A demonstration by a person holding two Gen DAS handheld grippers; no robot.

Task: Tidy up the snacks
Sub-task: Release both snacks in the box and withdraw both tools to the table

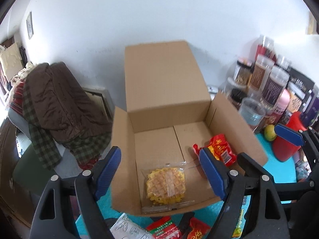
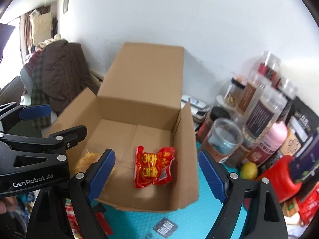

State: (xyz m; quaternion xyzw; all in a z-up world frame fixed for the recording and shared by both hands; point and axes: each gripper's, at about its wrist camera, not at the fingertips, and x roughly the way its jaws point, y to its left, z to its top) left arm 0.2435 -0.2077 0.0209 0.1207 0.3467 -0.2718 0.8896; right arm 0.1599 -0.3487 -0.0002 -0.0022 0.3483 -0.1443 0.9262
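While both grippers hung above box (image 1: 169, 91), jaws wide, nothing held: judged next step was fetching another snack from mat beside box, closing squarely on wrapper edge. Waffle (image 1: 165, 187) lay in box below left gripper (image 1: 159, 172); red packet (image 2: 154, 167) in box between right gripper (image 2: 157, 176) fingers, untouched.
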